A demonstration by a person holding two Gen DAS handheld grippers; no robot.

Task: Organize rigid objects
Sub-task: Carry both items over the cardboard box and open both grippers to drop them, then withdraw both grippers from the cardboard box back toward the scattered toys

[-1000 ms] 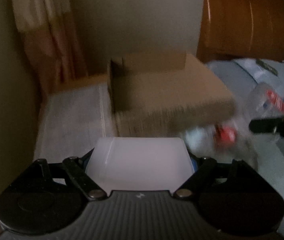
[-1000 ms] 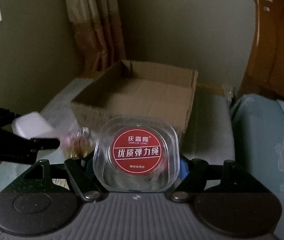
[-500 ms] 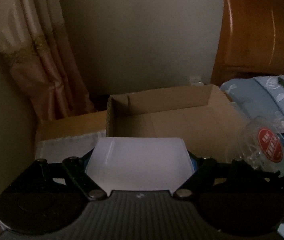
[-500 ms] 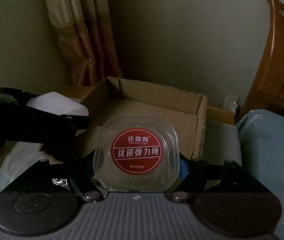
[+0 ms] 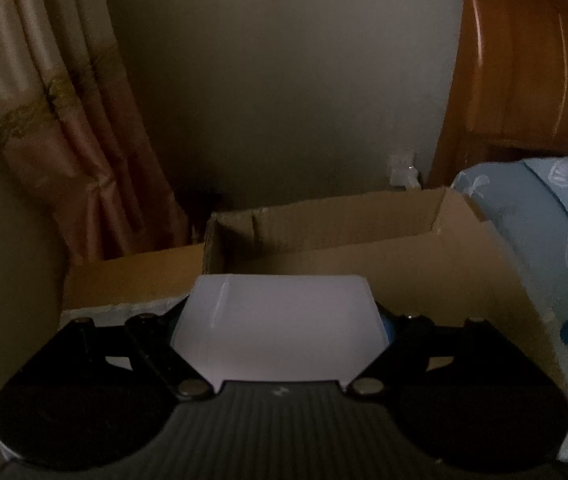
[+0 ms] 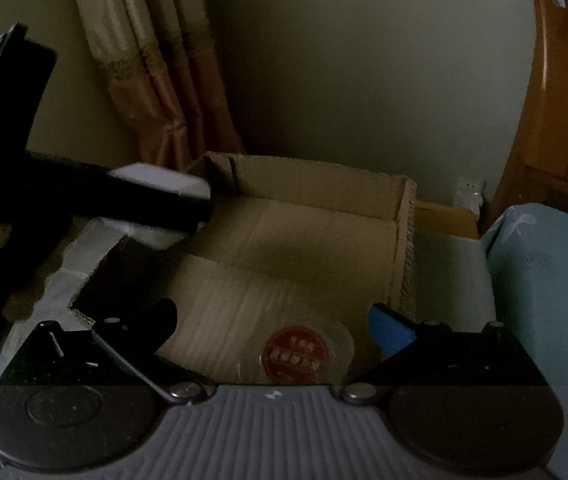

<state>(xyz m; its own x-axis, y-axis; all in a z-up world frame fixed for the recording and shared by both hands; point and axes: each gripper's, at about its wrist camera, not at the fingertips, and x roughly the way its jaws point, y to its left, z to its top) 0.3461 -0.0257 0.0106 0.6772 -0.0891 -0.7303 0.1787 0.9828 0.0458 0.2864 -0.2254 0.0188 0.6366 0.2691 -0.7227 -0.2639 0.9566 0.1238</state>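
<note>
Lying now on the floor of the cardboard box, near its front right corner, the clear plastic case with the red round label, no longer clamped as half a second ago. Spread wide above it, the right gripper, blue pad on the right finger bare and the case apart from both fingers. One item delivered, then, by the look of it, and the right hand free to fetch another. Different story on the left: clamped on a white translucent container, the left gripper, pads pressing both sides, same hold as a second ago. Carried forward since then, too: in the right wrist view, white container and black fingers poised over the box's far left corner, above the rim rather than resting inside. From the left wrist view, open box straight ahead, just past the container, bare brown floor showing. Probably next: lowering into the box and letting go, well clear of the case. Off to the right, blue flowered bedding and a wooden headboard; far left, a curtain.
</note>
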